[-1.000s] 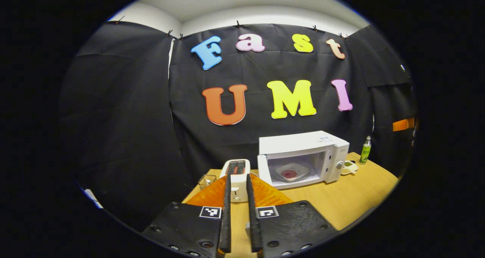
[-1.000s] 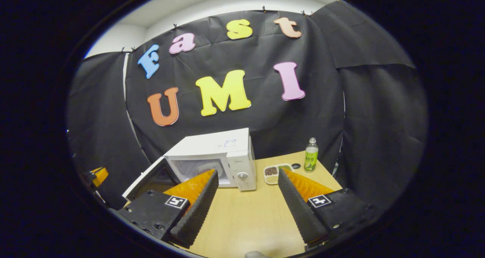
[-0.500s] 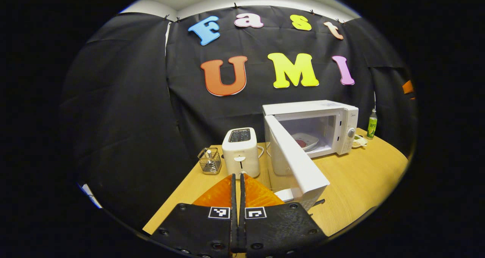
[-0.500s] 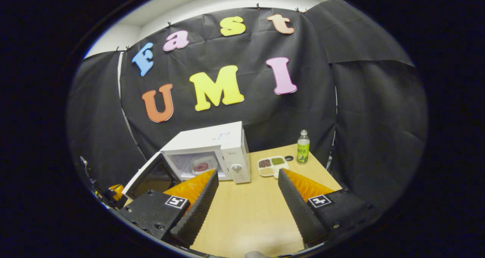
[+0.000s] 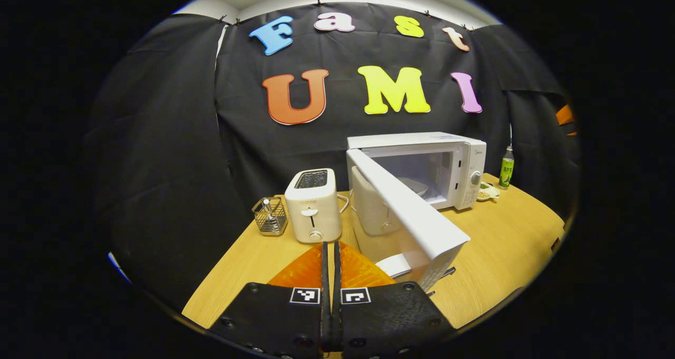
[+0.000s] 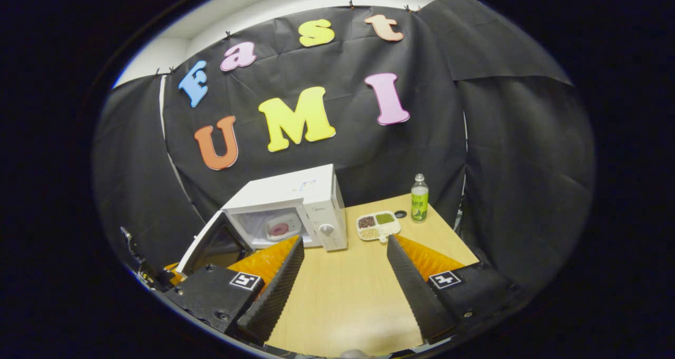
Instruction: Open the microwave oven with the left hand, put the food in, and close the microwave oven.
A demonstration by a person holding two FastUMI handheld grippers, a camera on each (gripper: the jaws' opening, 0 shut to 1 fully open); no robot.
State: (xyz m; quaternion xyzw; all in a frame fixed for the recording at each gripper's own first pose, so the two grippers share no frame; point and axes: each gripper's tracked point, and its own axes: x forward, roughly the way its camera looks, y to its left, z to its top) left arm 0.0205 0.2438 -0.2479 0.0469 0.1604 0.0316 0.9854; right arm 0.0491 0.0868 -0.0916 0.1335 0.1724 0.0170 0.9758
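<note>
Left gripper jaws closed, right gripper wide.

From my left gripper view, the toaster stands on the table at 12 o'clock, with the wire basket just beside it at 10 o'clock. The microwave sits at 2 o'clock, its door swung out toward me, a plate inside. Past the microwave, at 3 o'clock from it, lie a tray and then a bottle. From my right gripper view, the microwave is at 11 o'clock, the plate in it, the tray at 12, the bottle at 1.
</note>
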